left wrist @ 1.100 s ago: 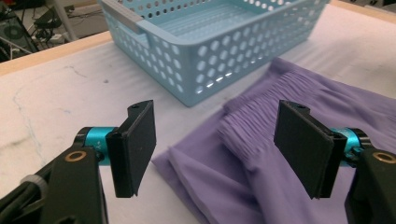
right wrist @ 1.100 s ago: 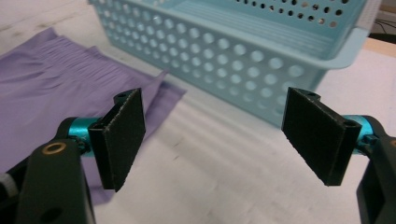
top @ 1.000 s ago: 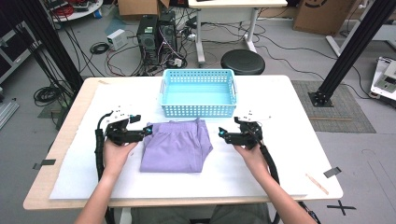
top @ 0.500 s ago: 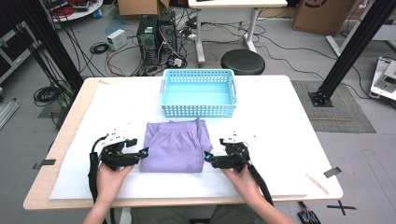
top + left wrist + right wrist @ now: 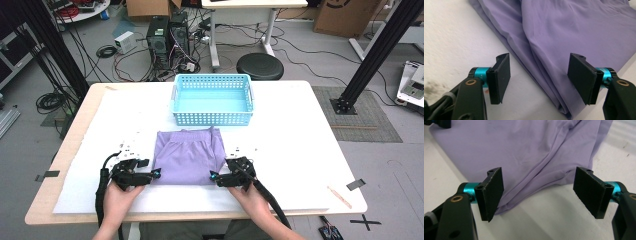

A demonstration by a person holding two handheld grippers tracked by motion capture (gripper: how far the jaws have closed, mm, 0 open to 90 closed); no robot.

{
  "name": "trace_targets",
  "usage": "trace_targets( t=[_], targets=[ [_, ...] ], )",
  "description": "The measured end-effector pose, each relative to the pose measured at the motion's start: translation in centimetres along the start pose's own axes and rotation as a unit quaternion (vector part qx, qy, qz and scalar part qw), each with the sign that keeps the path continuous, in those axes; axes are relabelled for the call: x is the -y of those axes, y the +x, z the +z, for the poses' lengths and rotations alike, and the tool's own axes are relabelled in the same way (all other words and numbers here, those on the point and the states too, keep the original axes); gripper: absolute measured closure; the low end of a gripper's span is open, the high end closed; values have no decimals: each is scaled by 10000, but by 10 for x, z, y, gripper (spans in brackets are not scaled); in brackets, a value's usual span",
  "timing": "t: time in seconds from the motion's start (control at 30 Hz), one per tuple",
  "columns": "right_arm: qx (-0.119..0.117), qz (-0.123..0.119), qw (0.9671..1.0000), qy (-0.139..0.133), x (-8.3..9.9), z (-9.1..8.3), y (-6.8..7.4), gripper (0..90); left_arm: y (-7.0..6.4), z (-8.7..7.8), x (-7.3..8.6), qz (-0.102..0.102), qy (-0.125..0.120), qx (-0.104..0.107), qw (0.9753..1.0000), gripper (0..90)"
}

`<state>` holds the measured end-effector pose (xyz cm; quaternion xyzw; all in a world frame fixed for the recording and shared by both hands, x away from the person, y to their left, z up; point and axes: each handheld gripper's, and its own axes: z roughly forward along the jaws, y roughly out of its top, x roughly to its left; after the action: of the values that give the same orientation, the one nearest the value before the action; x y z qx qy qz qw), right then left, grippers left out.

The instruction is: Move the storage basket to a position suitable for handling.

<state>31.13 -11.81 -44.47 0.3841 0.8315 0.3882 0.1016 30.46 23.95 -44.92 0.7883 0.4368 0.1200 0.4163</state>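
A folded purple garment lies on the white table cover in front of a light blue basket. My left gripper sits at the garment's near left corner, jaws open. In the left gripper view the folded purple garment edge runs between my left gripper's two pads. My right gripper is at the near right corner, also open. In the right gripper view the purple garment corner lies between and just beyond my right gripper's pads, which stand wide apart.
The light blue basket stands empty at the back middle of the table. A wooden stick and black tape lie near the front right edge. Black frame posts, cables, computers and a stool surround the table.
Both hands have drawn back toward the table's near edge, moving the grippers from the garment's sides down to its two near corners. The garment and basket have stayed put.
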Motion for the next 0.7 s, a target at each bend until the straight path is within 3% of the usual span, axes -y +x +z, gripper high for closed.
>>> trace_targets(
  t=[0.07, 0.17, 0.27, 0.47, 0.53, 0.6, 0.7],
  targets=[
    [-36, 79, 9998, 183, -2, 4, -1, 247, 1, 0, -1, -120, -8, 6, 9999, 350],
    [-63, 119, 9996, 250, -5, 7, -2, 253, 3, 0, -2, -346, -54, 17, 9994, 359],
    [14, 33, 9996, 281, -8, 11, 3, 306, 1, 2, -3, -296, -44, -149, 9994, 374],
    [47, -92, 9996, 276, -10, 13, 3, 446, -1, 5, -4, -365, -54, -160, 9992, 400],
    [53, -176, 9995, 267, -11, 14, 5, 526, -1, 5, -4, -412, -55, -134, 9990, 461],
    [35, -191, 9995, 262, -12, 15, 5, 547, -1, 6, -4, -453, -90, -22, 9989, 552],
    [32, -156, 9995, 262, -13, 15, 2, 647, -6, 10, -6, -308, -58, -127, 9994, 614]
  ],
)
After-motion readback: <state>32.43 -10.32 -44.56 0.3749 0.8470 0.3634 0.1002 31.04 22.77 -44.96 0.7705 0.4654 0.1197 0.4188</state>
